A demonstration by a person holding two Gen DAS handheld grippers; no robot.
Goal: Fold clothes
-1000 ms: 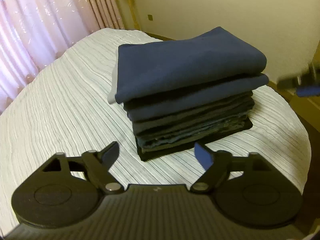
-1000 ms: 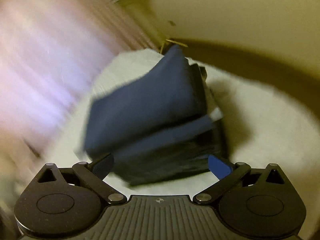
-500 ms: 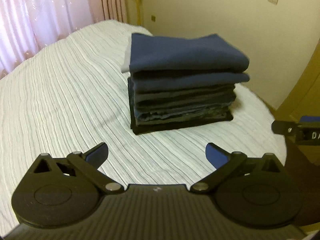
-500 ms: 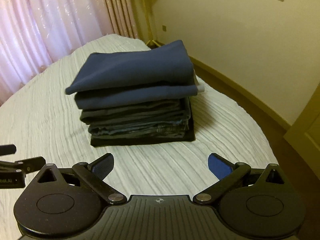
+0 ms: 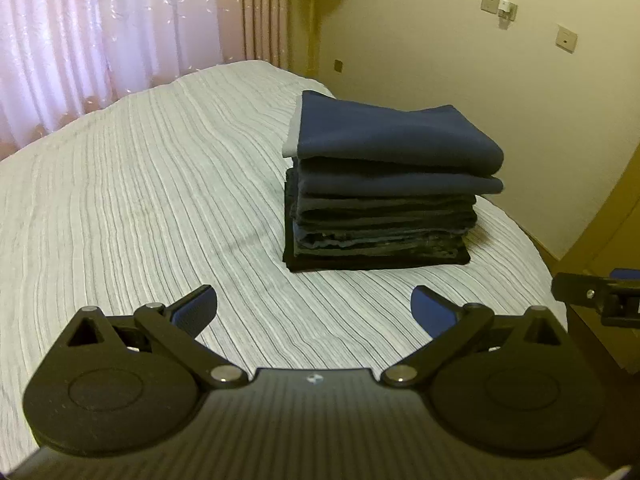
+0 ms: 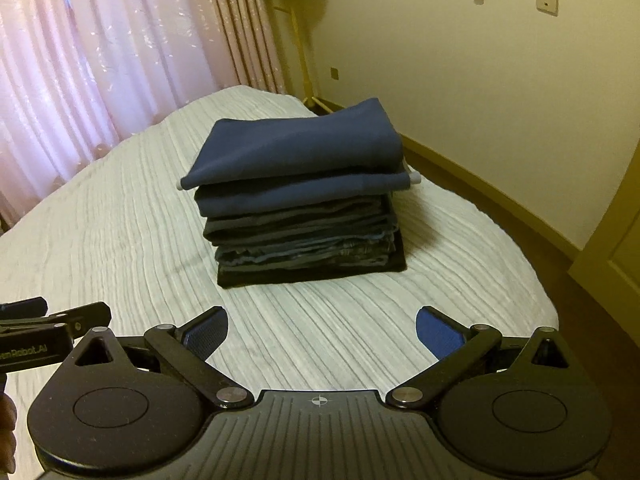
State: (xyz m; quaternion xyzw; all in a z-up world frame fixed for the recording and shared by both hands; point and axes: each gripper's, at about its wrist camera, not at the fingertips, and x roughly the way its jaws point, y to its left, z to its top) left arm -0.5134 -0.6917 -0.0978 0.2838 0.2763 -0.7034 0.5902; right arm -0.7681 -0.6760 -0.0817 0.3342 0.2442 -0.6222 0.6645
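Across the lower and middle of both wrist views spreads the bed [image 5: 140, 208], covered in a pale ribbed spread with fine dark lines. Behind it, in the upper left of each frame, hang pink sheer curtains [image 5: 100, 28], and a cream wall [image 5: 460, 64] with two small switch plates fills the upper right. A brown strip of floor [image 6: 520, 232] runs along the right side of the right wrist view.

Right of centre in the left wrist view, and at the centre of the right wrist view, sits the stack of folded clothes [image 5: 380, 200], resting on the bedspread near the bed's right edge. Its top two pieces are navy; below them lie darker grey and denim-like layers, with a black piece at the bottom.

At the bottom of the left wrist view, the left gripper [image 5: 314, 308] has its blue-padded fingers spread wide with only bedspread between them, well apart from the stack. The right gripper [image 6: 322, 332] is likewise spread wide and empty, and part of it pokes in at the right edge of the left wrist view.
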